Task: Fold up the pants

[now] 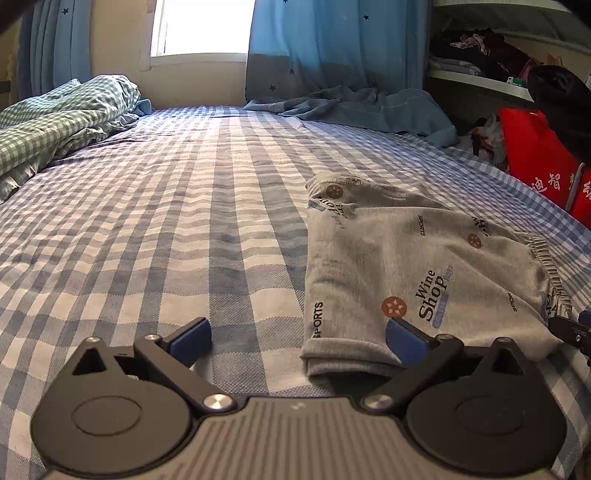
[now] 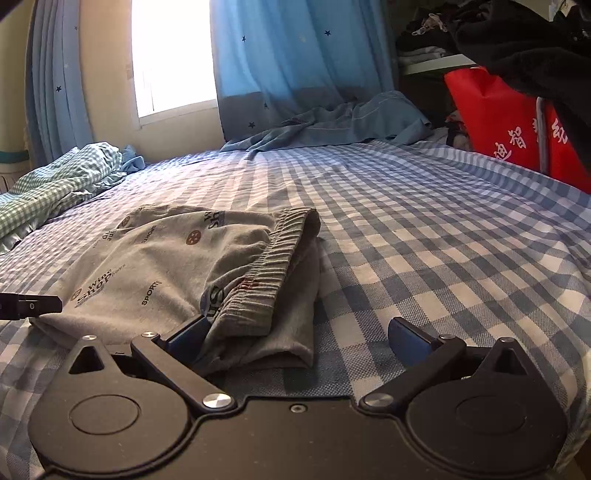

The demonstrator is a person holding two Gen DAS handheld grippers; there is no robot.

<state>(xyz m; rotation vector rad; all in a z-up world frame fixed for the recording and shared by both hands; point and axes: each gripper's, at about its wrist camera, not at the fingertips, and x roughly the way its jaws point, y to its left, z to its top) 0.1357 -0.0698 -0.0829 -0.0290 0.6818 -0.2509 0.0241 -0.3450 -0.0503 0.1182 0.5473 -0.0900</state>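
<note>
Left gripper (image 1: 297, 341): low, near level, jaws spread wide, nothing between the blue pads (image 1: 194, 338). Its fingertip enters the right wrist view at the left edge. Right gripper (image 2: 295, 338): low, near level, jaws spread wide, nothing clamped. Its fingertip shows at the right edge of the left wrist view

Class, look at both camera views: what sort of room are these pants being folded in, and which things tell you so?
Most likely a bedroom. The pants lie on a bed with a checked sheet, a rumpled quilt sits at its far left, and curtains hang by a window. Shelves of clothes stand beside it.
</note>
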